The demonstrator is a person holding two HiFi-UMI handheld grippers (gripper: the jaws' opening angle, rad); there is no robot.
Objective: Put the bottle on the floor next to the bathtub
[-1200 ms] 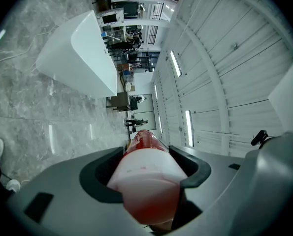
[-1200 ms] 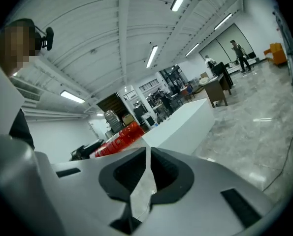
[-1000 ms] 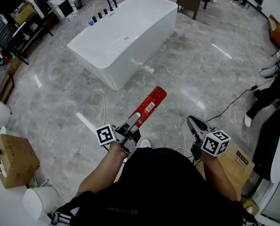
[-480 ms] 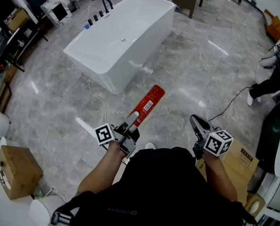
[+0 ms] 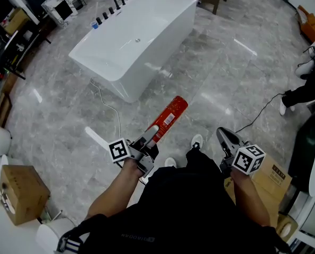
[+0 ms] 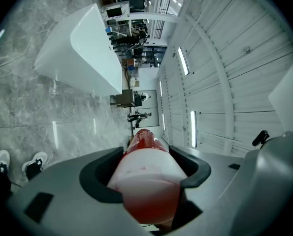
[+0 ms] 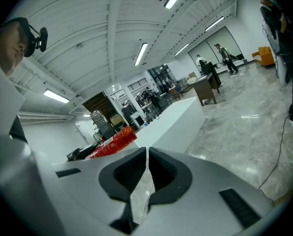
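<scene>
We are carrying the bottle (image 5: 168, 118) clamped in the left gripper (image 5: 148, 138) fingers, apart from the bathtub (image 5: 136, 41). The right gripper (image 5: 227, 139) fingers are pressed together, empty. Next: approaching and lowering onto the floor (image 5: 226, 78).

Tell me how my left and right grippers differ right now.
The left gripper holds the red bottle; the right gripper holds nothing. The left gripper's jaws sit apart around the bottle; the right gripper's jaws meet. Both point toward the bathtub.

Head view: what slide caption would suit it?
Left gripper holds a red bottle pointing at the white bathtub.
</scene>
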